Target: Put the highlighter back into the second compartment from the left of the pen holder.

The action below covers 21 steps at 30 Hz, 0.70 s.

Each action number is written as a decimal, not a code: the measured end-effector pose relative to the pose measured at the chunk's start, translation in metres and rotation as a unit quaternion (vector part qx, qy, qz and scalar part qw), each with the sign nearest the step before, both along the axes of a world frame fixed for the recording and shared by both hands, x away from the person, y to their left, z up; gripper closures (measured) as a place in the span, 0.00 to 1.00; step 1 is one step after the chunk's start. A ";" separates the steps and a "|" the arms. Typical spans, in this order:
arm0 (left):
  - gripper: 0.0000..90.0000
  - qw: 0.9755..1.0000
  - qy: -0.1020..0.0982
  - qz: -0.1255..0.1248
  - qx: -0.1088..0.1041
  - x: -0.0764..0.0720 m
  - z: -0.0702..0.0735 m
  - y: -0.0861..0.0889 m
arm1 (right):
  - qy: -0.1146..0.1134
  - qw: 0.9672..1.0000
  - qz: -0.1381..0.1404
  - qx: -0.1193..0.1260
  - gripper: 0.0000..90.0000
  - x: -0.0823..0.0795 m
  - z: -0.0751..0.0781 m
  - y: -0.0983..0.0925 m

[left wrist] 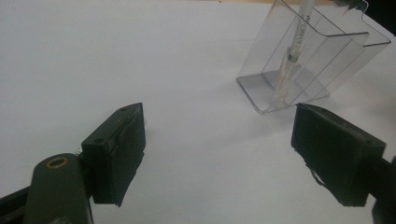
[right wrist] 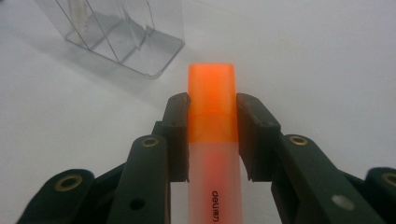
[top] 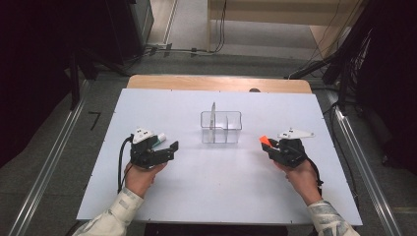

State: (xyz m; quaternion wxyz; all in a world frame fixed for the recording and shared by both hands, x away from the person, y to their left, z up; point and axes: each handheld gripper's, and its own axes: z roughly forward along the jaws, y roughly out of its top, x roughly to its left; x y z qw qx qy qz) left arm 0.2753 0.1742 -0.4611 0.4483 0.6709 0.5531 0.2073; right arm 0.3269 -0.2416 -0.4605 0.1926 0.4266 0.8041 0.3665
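White tabletop [top: 147,105] spread wide under even, soft light, pale and glare-free. Wooden edge [top: 219,82] peeking out along the far side at twelve o'clock. Grey floor [top: 105,93] all around, running up toward a lighter strip at twelve. Metal rail [top: 46,169] slanting down at nine o'clock, a matching rail [top: 364,169] at three. Black cables [top: 196,50] snaking across the floor at twelve, up past a pale wooden frame [top: 275,17]. Dark equipment [top: 54,44] looming at ten o'clock, more dark stands [top: 373,49] crowding in at two, both deep in shadow.
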 end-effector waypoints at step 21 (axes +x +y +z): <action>0.20 1.000 -0.002 0.005 -0.003 -0.001 0.001 0.003 | -0.018 0.999 0.020 0.024 0.72 0.008 0.016 0.019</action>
